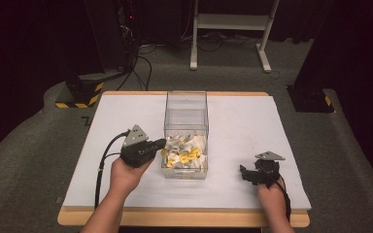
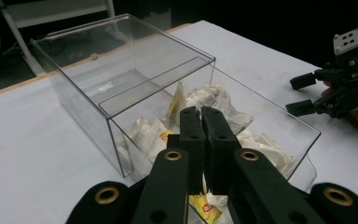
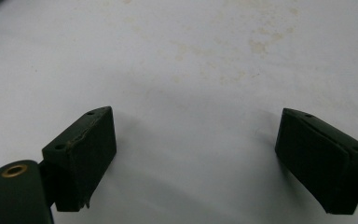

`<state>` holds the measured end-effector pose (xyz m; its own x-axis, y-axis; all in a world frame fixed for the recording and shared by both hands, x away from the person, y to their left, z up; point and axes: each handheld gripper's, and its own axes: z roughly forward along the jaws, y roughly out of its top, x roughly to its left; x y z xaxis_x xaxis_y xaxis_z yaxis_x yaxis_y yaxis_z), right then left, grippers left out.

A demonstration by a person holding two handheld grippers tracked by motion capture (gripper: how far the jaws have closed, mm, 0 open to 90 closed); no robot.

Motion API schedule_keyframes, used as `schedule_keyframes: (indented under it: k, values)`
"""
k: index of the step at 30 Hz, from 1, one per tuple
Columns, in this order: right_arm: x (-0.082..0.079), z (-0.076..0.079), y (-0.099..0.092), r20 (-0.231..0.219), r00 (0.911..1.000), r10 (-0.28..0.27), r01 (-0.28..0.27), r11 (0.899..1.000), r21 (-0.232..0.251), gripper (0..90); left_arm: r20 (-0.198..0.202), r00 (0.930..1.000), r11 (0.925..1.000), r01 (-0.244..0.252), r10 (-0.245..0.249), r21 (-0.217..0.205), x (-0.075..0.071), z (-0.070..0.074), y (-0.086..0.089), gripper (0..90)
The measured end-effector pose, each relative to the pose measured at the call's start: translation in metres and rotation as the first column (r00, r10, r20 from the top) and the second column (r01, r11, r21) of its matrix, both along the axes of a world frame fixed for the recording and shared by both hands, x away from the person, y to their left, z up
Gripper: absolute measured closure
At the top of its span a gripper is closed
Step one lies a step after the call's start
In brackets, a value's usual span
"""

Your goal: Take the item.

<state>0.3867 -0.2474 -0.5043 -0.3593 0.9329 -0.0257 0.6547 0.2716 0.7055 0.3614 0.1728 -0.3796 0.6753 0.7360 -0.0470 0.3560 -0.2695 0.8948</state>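
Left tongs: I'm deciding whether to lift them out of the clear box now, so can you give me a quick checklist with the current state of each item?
1. Left tongs closed: ok, the jaws meet in the left gripper view.
2. Sachet caught between them: cannot tell; a yellow and white sachet shows just below the jaws, but the grip itself is hidden.
3. Box open over the sachets: ok, its lid is slid back.
4. Tongs off the box walls: ok, they sit above the open part.
5. Right tongs out of the way: ok, open and apart from the box, over the white table.
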Motion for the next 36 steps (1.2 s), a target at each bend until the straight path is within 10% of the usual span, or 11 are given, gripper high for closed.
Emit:
schedule_keyframes:
  k: [36]
  values:
    - [0.0, 0.0, 0.0, 0.0, 1.0, -0.001, 0.001, 1.0, 0.0, 12.1, 0.022, 0.9892, 0.9894, -0.145, 0.145, 0.003, -0.025, 0.0, 0.085, 87.6]
